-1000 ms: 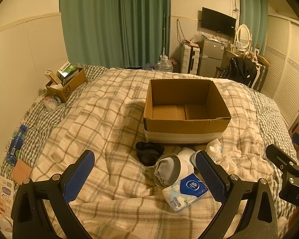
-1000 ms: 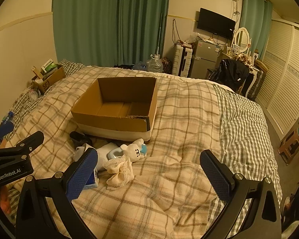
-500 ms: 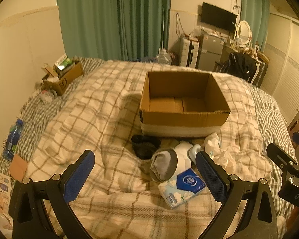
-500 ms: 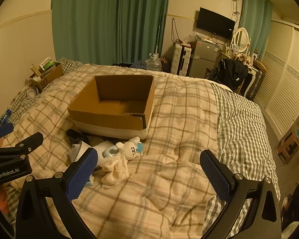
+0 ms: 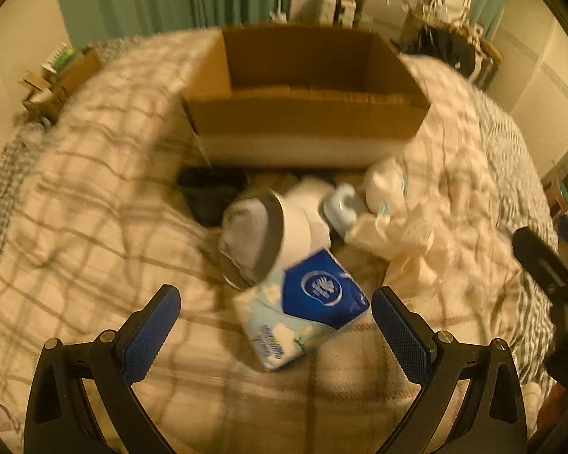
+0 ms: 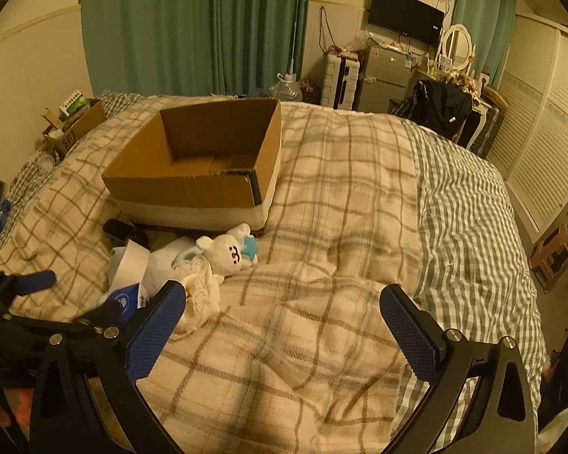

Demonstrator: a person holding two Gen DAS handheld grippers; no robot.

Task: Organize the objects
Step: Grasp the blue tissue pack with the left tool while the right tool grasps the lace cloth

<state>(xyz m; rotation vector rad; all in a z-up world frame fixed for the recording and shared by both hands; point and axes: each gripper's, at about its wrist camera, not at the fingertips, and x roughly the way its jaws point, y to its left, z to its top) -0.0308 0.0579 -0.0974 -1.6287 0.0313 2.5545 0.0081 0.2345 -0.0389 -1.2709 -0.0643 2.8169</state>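
Since the earlier frame, left gripper (image 5: pixel 274 316) has dropped nearer the pile, jaws wide apart around the tissue pack (image 5: pixel 303 308), touching nothing. Bed (image 6: pixel 359 227): bears everything. Cardboard box (image 6: pixel 197 174), far centre: appears empty, so nothing is sorted yet. Rolled socks (image 5: pixel 253 238), toy rabbit (image 6: pixel 229 253) and cream cloth (image 6: pixel 200 295) lie loose near the box. Right gripper (image 6: pixel 284 321): spread, holding nothing.
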